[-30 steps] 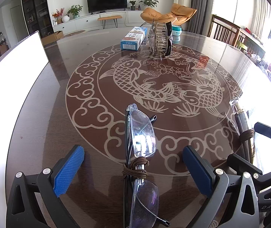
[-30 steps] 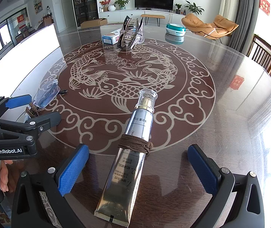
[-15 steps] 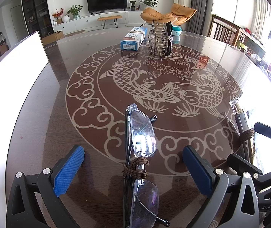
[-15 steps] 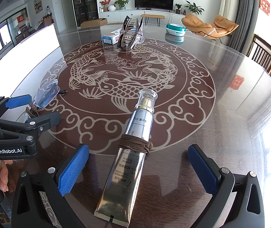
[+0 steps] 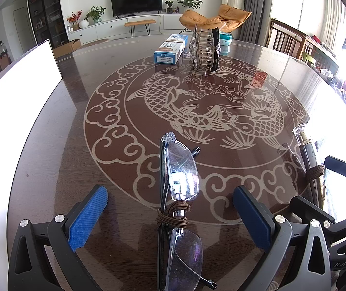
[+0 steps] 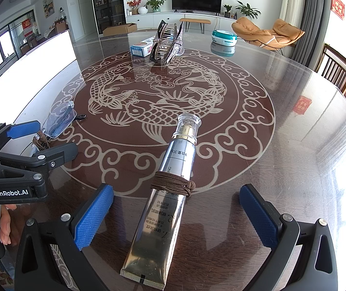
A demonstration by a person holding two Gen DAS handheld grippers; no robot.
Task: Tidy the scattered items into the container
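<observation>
Both tools hover low over the dark glass-topped table, each with its jaws spread wide and holding nothing. In the left wrist view the left gripper straddles a folded pair of glasses that runs from the frame's centre down to its bottom edge, a brown hair tie wound round the bridge. In the right wrist view the right gripper likewise brackets a silver tube, clear cap toward the centre of the frame and crimped end at the bottom, with a second brown cord wrapped round its middle. The white container fills the left edge of the left view, apparently a tall pale wall. The step in hand looks like closing on each item. For the glasses, I would close across the bundled bridge rather than a lens, so the pads bear on the frame and cord. For the tube, gripping near the cord wrap keeps it balanced; its slick, round body may roll as one pad touches first, so centre it before squeezing. A hair claw, a small box and a teal case wait in the upper centre of the frames.
</observation>
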